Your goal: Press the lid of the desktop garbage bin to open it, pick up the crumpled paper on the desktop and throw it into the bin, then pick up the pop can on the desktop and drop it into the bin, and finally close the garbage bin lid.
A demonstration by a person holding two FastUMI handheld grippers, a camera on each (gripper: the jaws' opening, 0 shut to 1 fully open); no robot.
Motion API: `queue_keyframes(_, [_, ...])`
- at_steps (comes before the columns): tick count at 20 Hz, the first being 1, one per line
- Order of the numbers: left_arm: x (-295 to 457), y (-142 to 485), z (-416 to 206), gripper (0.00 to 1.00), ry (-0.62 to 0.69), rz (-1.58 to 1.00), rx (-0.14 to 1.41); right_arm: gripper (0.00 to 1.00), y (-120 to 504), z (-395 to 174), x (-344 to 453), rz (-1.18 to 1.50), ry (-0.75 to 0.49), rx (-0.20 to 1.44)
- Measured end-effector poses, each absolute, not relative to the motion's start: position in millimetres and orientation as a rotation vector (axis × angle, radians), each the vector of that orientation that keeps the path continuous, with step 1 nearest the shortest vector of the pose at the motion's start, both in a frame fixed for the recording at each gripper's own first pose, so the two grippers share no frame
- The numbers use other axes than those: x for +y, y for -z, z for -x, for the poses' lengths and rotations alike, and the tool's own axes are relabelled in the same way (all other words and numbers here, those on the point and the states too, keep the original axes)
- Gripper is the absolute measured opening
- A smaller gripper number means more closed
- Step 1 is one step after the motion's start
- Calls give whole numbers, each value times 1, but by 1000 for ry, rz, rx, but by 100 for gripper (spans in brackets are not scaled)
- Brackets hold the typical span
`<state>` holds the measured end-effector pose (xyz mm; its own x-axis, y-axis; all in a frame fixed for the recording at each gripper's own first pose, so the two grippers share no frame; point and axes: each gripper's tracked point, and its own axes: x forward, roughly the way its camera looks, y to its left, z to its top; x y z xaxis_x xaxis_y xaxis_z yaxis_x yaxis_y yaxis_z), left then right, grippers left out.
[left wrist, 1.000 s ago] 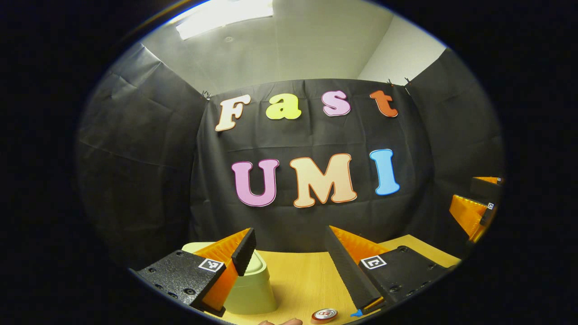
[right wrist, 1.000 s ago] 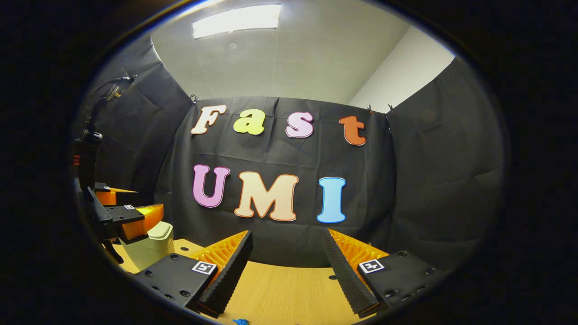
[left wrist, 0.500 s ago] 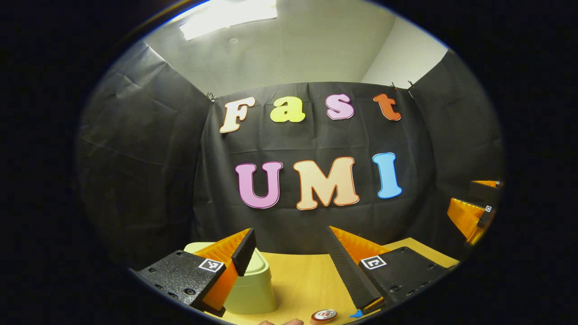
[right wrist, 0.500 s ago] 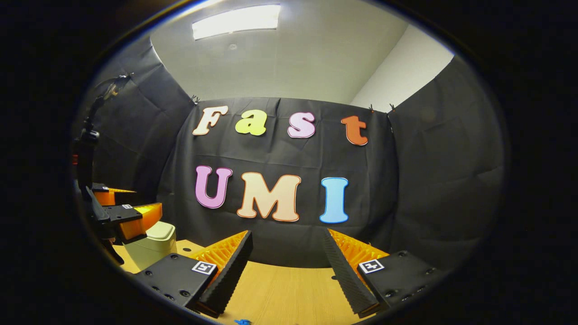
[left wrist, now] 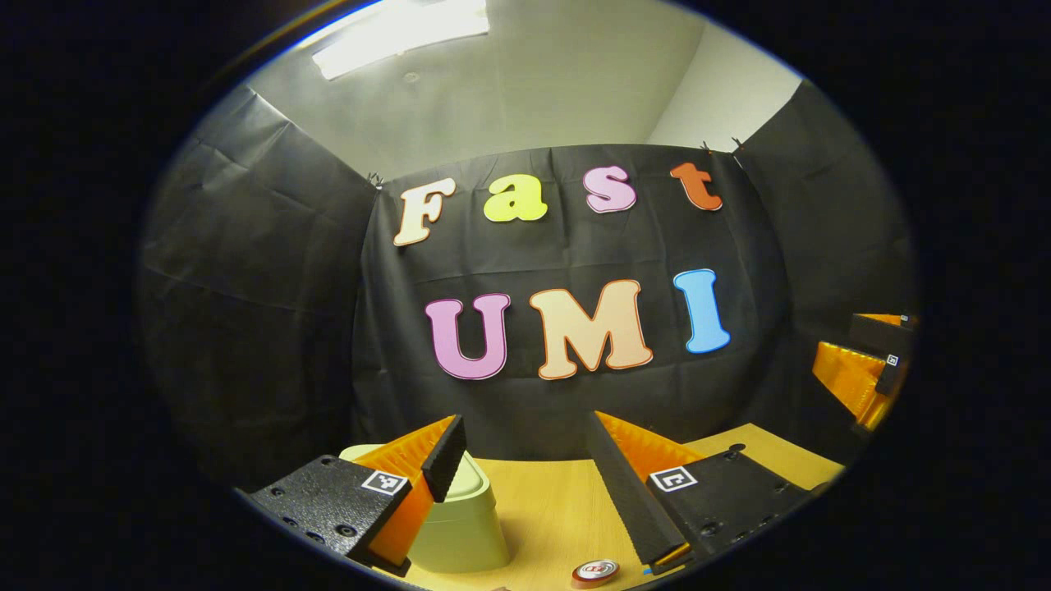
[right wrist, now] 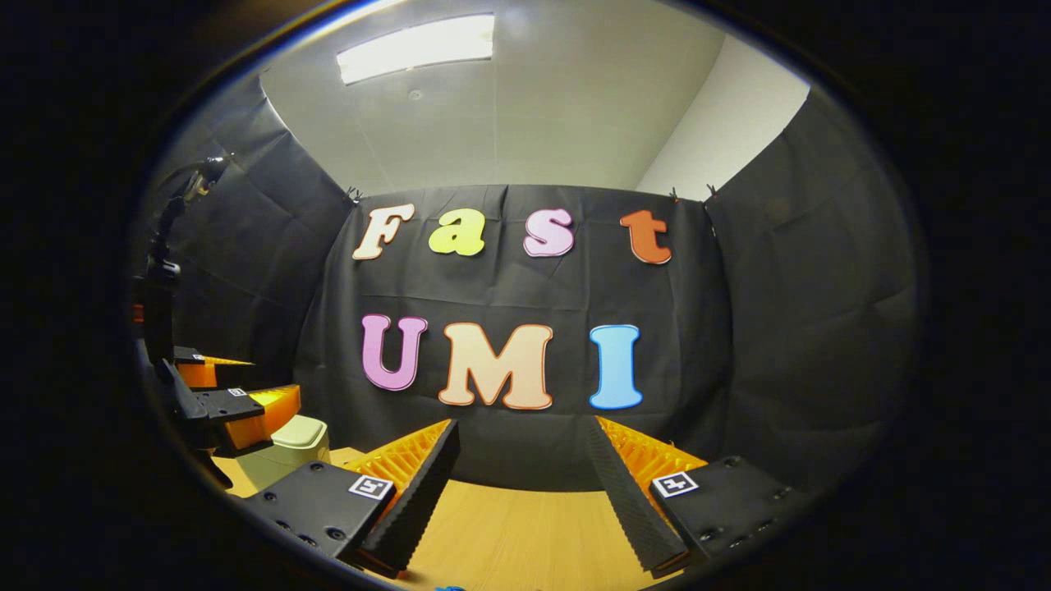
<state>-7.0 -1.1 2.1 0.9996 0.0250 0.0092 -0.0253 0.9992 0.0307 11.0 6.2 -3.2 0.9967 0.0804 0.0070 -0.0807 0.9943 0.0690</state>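
Little changes: the left gripper (left wrist: 525, 484) still hovers wide open by the lidded bin (left wrist: 460, 525), the can (left wrist: 594, 571) slightly nearer. The right gripper (right wrist: 525, 492) stays wide above the bench (right wrist: 509, 533). Pressing hasn't begun.

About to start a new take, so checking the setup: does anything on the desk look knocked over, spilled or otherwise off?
Nothing stands out. The garbage bin stands upright on the desk with its lid down, the pop can stands upright on the near edge, and both the left gripper and the right gripper are open and holding nothing.
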Motion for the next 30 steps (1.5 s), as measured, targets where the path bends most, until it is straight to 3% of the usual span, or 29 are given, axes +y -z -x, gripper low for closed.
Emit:
queue_keyframes(3, [-1, 8, 4, 84, -7, -23, 17, 98, 11, -14, 4, -76, -81, 27])
queue_keyframes(6, [14, 19, 1, 62, -34, -11, 56, 98, 12, -16, 6, -66, -84, 28])
queue_keyframes(7, [19, 24, 1, 65, -46, -8, 68, 98, 14, -17, 7, -60, -86, 27])
queue_keyframes(8, [25, 27, 0, 54, -55, -6, 75, 98, 13, -18, 10, -55, -88, 28])
queue_keyframes(9, [29, 29, 1, 51, -63, -8, 79, 98, 14, -19, 11, -52, -89, 27])
queue_keyframes(11, [45, 30, -1, 36, -98, -23, 76, 98, 16, -21, 16, -51, -91, 30])
queue_keyframes(12, [47, 31, -1, 23, -101, -23, 78, 98, 17, -22, 18, -52, -93, 33])
queue_keyframes(16, [70, 44, -6, 2, -148, -4, 99, 100, 20, -24, 28, -45, -96, 41])
queue_keyframes(30, [146, 120, -30, 0, -252, 62, 253, 100, 36, -27, 51, -1, -61, 88])
